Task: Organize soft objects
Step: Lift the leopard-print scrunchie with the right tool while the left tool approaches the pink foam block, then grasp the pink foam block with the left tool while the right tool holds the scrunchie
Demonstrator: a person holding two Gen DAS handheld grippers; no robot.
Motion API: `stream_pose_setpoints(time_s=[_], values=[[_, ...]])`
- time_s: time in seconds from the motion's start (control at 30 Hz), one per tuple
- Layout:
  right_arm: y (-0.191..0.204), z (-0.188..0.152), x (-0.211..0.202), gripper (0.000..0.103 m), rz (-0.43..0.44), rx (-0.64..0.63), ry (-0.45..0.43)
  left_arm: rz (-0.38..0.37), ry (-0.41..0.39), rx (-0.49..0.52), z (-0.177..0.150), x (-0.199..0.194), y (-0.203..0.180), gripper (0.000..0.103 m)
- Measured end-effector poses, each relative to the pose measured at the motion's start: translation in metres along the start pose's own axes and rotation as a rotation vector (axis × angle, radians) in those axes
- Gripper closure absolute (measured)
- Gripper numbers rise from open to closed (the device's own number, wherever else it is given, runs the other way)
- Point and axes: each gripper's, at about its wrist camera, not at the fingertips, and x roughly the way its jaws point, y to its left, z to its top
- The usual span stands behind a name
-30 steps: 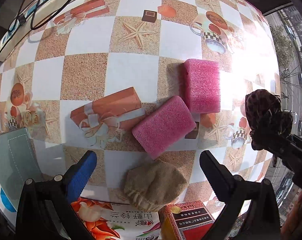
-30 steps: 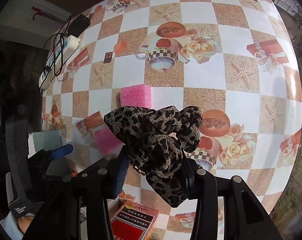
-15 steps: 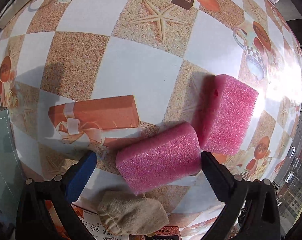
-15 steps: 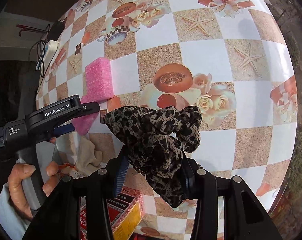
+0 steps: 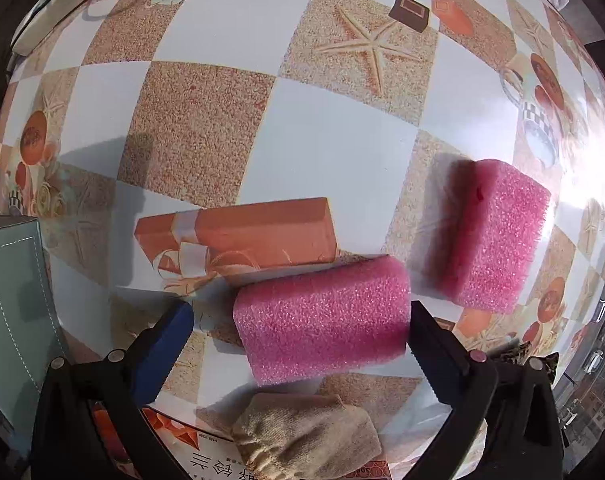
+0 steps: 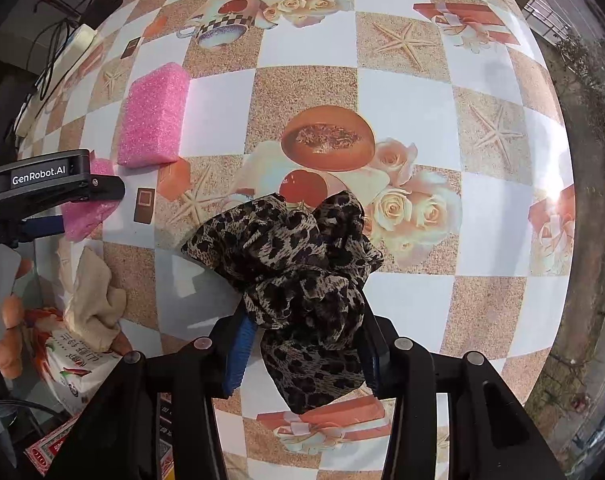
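Note:
Two pink foam sponges lie on the patterned tablecloth. My left gripper [image 5: 298, 312] points down and stands open around the near sponge [image 5: 322, 320]; its right finger touches the sponge's end, while the blue left pad [image 5: 170, 336] stays apart from it. The far sponge [image 5: 498, 236] lies just to the right, and in the right wrist view it sits at upper left [image 6: 154, 116]. My right gripper [image 6: 302, 320] is shut on a leopard-print scrunchie [image 6: 294, 264], held above the table. A beige cloth pouch [image 5: 306, 436] lies just below the near sponge.
A tissue pack [image 6: 74, 364] and a red box [image 6: 46, 448] lie at the near table edge by the pouch [image 6: 94, 300]. A grey-green padded surface [image 5: 14, 300] is at the left. A power strip with cables [image 6: 78, 40] sits far left. A hand's fingers [image 6: 10, 320] hold the left gripper.
My left gripper has come down and rolled until its fingers straddle the near sponge. My right gripper has moved across the table and lower, still holding the scrunchie.

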Motion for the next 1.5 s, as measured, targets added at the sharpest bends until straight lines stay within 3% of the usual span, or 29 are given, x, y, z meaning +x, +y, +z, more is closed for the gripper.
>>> stream_pose_setpoints(time_s=[0.07,0.1,0.13,0.2,0.5,0.57,0.63,0.67,0.77,0.9,1.2,1.5], values=[[0.008,0.001,-0.003,0.056,0.011,-0.031,-0.033,0.0,-0.006,0.001,-0.005,0.0,0.0,0.0],[0.009,0.001,-0.004,0.049,0.029,-0.046,-0.037,0.0,-0.01,0.001,-0.006,0.0,0.0,0.0],[0.013,0.002,-0.004,0.033,0.041,-0.058,-0.041,-0.001,-0.014,0.0,-0.007,0.0,0.0,0.0],[0.018,0.003,-0.005,0.022,0.039,-0.087,-0.06,-0.001,-0.02,0.001,-0.009,0.0,0.002,0.0],[0.037,0.016,0.021,0.022,-0.055,-0.134,-0.026,0.0,-0.048,0.002,-0.029,-0.011,-0.008,0.0],[0.039,0.014,0.021,0.033,-0.093,-0.137,-0.024,0.003,-0.04,0.018,-0.03,-0.011,-0.01,0.0],[0.045,0.015,0.019,0.06,-0.082,-0.132,-0.026,0.003,-0.049,0.033,-0.034,-0.013,-0.011,0.004],[0.043,0.015,0.019,0.064,-0.069,-0.123,-0.019,0.005,-0.059,0.045,-0.037,-0.016,-0.014,0.008],[0.032,0.013,0.015,0.065,-0.034,-0.089,-0.008,0.012,-0.103,0.1,-0.045,-0.026,-0.022,0.028],[0.008,0.009,0.0,0.065,0.01,-0.048,-0.024,0.084,-0.163,0.185,-0.054,-0.037,-0.03,0.029],[-0.028,0.004,-0.035,0.065,0.062,0.018,-0.062,0.111,-0.296,0.298,-0.091,-0.082,-0.029,0.028],[-0.013,-0.025,-0.066,0.065,0.075,0.048,-0.088,0.108,-0.36,0.389,-0.138,-0.115,-0.018,0.028]])
